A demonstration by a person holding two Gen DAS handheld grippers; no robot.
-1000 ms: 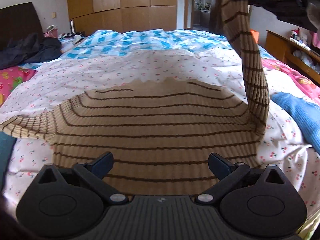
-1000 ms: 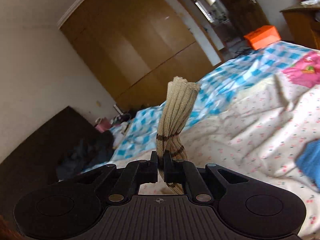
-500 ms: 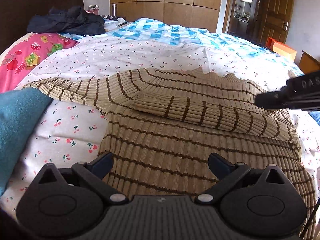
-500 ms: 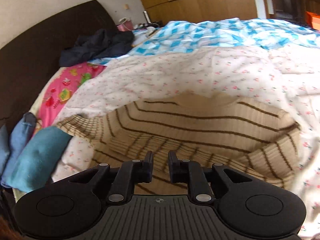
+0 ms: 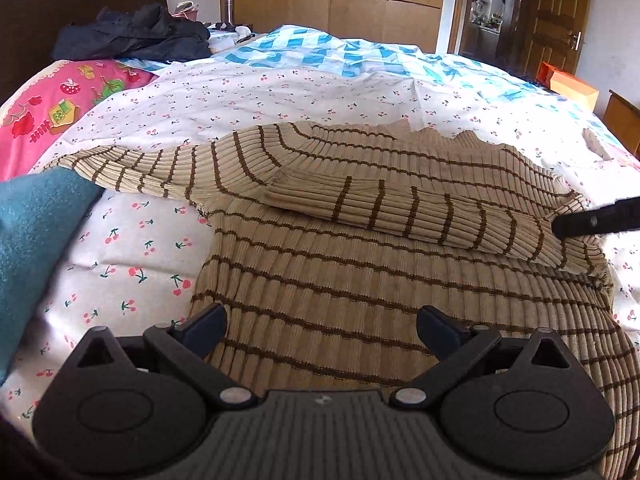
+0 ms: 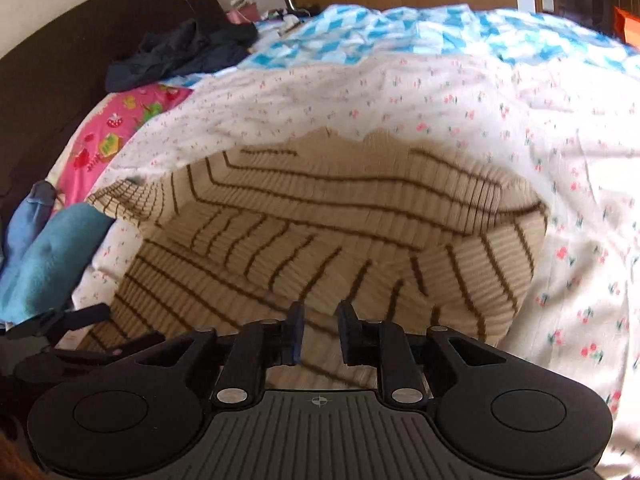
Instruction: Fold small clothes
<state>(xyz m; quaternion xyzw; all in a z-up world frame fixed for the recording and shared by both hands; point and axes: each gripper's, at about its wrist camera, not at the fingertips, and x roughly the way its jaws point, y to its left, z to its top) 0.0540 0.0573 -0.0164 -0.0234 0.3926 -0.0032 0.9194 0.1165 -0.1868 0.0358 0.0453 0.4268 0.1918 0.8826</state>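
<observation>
Beige ribbed knit with brown stripes, a sweater (image 5: pixel 360 264), is spread flat on the cherry-print sheet (image 5: pixel 132 264) of the bed. One sleeve (image 5: pixel 416 212) is laid folded across the chest; the other sleeve (image 5: pixel 132 168) is stretched out toward a teal cloth (image 5: pixel 32 240). The left gripper (image 5: pixel 320 326) is held wide open above the hem, nothing gripped. The right gripper (image 6: pixel 319 334) is seen with jaws opening, part-way apart, nothing between them.
</observation>
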